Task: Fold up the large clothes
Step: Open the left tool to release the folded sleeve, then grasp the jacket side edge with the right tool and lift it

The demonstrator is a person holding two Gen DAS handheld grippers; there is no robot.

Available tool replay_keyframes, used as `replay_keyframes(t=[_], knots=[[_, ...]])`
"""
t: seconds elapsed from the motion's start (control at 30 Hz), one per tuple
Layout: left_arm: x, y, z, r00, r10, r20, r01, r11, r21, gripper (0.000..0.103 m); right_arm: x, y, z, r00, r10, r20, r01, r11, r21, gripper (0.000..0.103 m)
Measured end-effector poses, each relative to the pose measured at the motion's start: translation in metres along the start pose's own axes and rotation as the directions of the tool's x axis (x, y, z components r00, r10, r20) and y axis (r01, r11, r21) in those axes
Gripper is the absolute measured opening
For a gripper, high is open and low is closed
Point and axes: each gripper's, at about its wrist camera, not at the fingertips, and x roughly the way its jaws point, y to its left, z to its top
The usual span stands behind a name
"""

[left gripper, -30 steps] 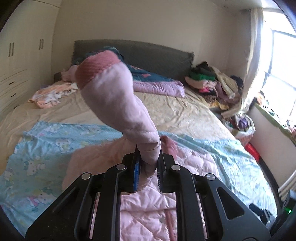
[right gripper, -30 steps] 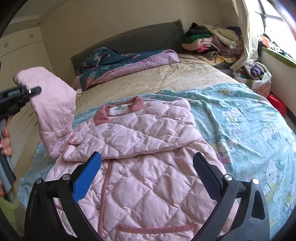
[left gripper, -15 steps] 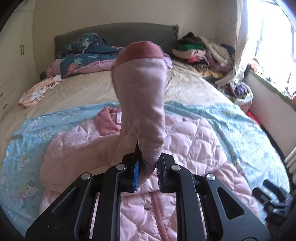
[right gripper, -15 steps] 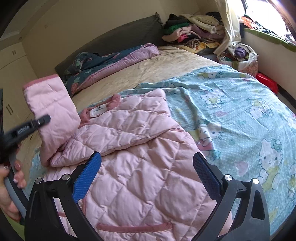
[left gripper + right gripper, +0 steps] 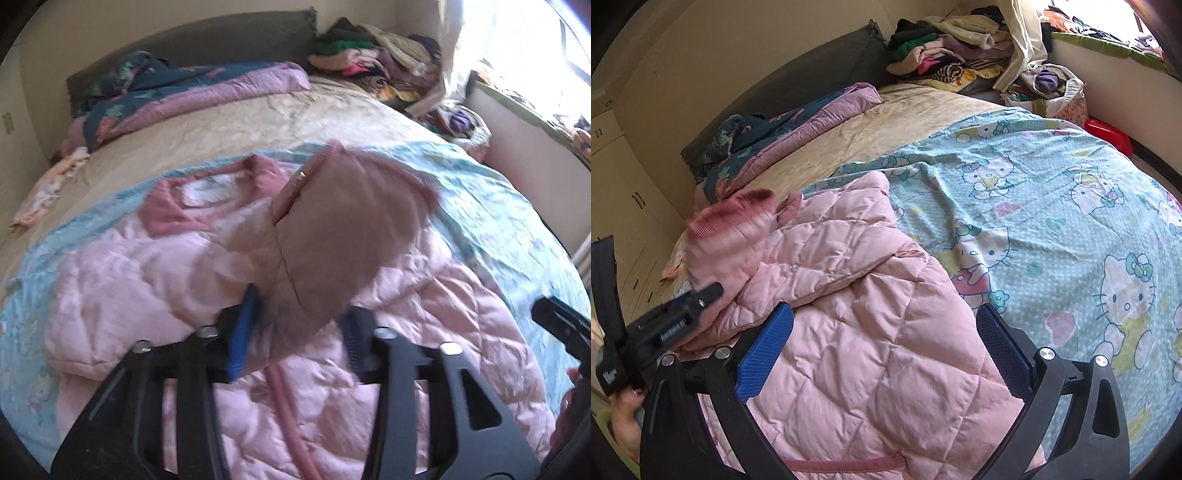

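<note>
Opening left gripper (image 5: 295, 332) | sleeve (image 5: 343, 236) between jaws | jacket (image 5: 871, 332) flat

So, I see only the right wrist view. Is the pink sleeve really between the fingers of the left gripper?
Observer: Yes. In the left wrist view the sleeve stands between the left gripper's jaws, which are opening.
Operator: Does the cuff cover the collar of the jacket?
Observer: No. The dark pink collar lies bare beside the cuff, and its white label shows.
Operator: And the front closure?
Observer: A dark pink strip runs down the front, with a snap button beside it.
</note>
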Motion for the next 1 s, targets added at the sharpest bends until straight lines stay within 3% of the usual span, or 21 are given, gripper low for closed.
replay_keyframes(t=[0.07, 0.27, 0.5, 0.77, 0.93, 1.0], knots=[[0.005, -0.007, -0.005, 1.000, -0.001, -0.024, 0.002, 0.999, 0.032, 0.052, 0.003, -0.001, 0.000, 1.000, -0.003, -0.006, 0.003, 1.000, 0.004, 0.099], [0.003, -0.003, -0.026, 0.996, -0.032, -0.078, 0.035, 0.999, 0.041, 0.086, 0.009, 0.003, 0.001, 1.000, -0.001, -0.013, 0.001, 1.000, 0.002, 0.099], [-0.020, 0.049, -0.033, 0.998, -0.032, -0.054, 0.028, 0.997, -0.067, 0.093, 0.026, 0.031, 0.002, 0.997, 0.055, -0.055, -0.055, 0.998, -0.014, 0.099], [-0.045, 0.131, -0.034, 0.997, 0.074, -0.010, -0.074, 0.973, -0.216, 0.093, 0.074, 0.078, -0.013, 0.969, 0.175, -0.174, -0.168, 0.984, 0.055, 0.098], [-0.063, 0.176, -0.041, 0.989, 0.149, 0.003, -0.142, 0.954, -0.265, 0.093, 0.100, 0.085, -0.016, 0.950, 0.232, -0.209, -0.208, 0.970, 0.128, 0.053], [-0.067, 0.190, -0.043, 0.986, 0.165, 0.005, -0.156, 0.944, -0.292, 0.093, 0.101, 0.092, -0.017, 0.949, 0.239, -0.204, -0.224, 0.970, 0.094, 0.047]])
